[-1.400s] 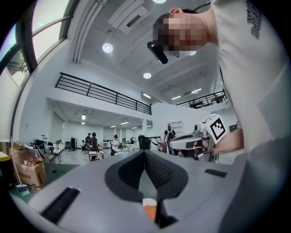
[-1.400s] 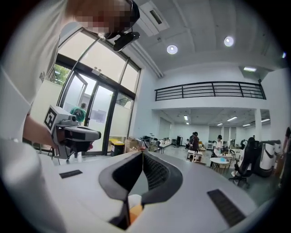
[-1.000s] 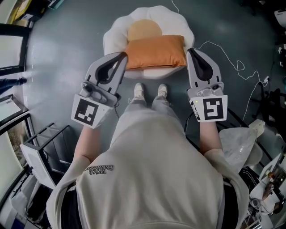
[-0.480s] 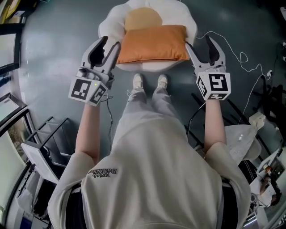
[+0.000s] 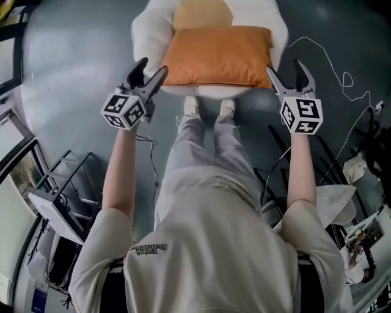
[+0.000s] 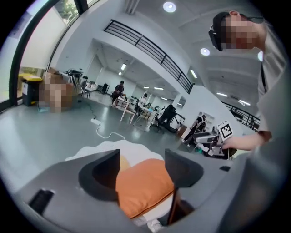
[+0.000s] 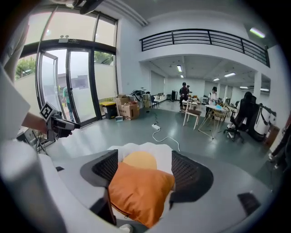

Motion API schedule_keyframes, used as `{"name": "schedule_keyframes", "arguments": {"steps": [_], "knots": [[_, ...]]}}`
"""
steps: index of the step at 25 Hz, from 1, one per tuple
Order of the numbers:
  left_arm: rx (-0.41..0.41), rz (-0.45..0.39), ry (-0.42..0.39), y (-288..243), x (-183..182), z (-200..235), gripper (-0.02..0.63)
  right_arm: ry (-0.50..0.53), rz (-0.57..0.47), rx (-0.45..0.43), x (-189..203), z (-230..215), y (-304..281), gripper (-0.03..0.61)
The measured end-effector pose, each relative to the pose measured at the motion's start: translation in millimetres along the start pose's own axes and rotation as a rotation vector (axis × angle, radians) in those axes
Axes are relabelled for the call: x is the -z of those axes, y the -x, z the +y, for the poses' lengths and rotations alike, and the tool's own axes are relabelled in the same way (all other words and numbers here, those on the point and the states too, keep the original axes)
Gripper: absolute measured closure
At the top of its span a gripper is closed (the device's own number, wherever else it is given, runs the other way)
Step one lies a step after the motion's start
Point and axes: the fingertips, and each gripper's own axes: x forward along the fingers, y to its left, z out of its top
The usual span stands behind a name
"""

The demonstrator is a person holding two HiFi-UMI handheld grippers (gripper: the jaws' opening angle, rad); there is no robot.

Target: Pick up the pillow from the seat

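Pillow [image 5: 217,55], orange and flat, was seen lying on the white seat [image 5: 146,36], which was spread just beyond the fingertips of both grippers, with a round yellow patch [image 5: 201,13] left uncovered at its far side. The left gripper [image 5: 153,67] was held with its fingers [image 6: 102,175] released, the jaws having just been opening. The pillow's near left corner was framed in the gap ahead of them, pressed by neither pad. The right gripper [image 5: 284,67] was likewise unclenched, its jaws having just been opening. The near right corner was seen through the gap between its fingers [image 7: 191,175], with nothing clamped. Light shoes [image 5: 191,107] were placed between the two sets of fingers, slightly behind the tips.
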Motion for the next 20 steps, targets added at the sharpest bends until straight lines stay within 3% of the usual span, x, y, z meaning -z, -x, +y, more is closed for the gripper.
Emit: {"name": "schedule_keyframes", "arguments": {"steps": [12,20], "knots": [[-0.072,0.239,0.231,-88.5,192.5,109.1,0.259,-0.162,0.177,0.016,156.3,-36.4,-116.4,0.187],[-0.232,0.333,0.418,-87.5,284.5,150.4,0.211,-0.312,0.257,0.016,216.2,-41.8,-130.4,0.161]]}}
